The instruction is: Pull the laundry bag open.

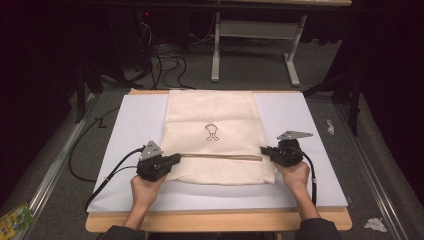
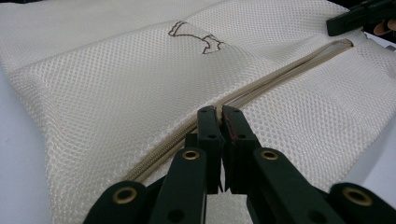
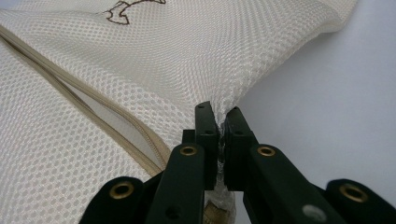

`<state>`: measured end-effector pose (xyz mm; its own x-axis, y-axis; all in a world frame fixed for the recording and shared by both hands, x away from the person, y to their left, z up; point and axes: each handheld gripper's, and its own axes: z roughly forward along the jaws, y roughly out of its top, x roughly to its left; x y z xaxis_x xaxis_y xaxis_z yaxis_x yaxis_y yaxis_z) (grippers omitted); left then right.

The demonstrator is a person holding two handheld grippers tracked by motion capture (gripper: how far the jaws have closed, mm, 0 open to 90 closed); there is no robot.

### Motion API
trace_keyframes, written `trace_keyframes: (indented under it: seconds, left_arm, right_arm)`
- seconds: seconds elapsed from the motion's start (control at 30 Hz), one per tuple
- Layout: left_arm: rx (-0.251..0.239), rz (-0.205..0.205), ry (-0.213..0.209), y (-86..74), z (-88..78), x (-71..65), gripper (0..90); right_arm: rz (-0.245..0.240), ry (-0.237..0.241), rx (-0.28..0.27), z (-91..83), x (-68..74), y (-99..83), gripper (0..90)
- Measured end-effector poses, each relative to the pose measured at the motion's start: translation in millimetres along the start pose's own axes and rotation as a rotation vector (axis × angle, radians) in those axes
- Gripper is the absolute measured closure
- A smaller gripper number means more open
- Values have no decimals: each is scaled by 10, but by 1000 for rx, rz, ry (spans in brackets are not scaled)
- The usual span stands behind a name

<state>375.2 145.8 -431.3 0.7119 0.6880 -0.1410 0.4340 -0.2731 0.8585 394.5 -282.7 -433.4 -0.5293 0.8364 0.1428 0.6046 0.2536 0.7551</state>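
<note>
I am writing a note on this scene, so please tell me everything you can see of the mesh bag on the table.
The mesh bag is cream, made of fine netted fabric, and lies flat on a white board. A small dark outline figure is stitched near its middle. A beige zipper runs across it near the person's side, partly open at the right end. The left gripper is shut on the zipper at the left end; the right gripper pinches the fabric at the bag's right edge, pulling it into a small fold.

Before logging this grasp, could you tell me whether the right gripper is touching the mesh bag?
Touching: in the right gripper view, the right gripper pinches the mesh bag fabric between its closed jaws.
</note>
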Motion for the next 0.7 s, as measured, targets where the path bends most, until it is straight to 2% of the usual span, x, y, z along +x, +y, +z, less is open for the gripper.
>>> trace_keyframes:
  seconds: [0.37,0.43,0.5,0.7]
  left_arm:
    - [7,0,-1,-10,8,-2,871]
    - [13,5,10,-16,3,4,871]
    - [13,-8,1,-29,-5,16,871]
    - [11,-6,2,-28,-4,18,871]
  right_arm:
    - [-4,2,-9,-3,-17,5,882]
    - [2,-4,-4,-8,-19,7,882]
    - [9,-5,-4,-14,-52,-2,882]
    - [13,-10,1,-16,-71,-9,882]
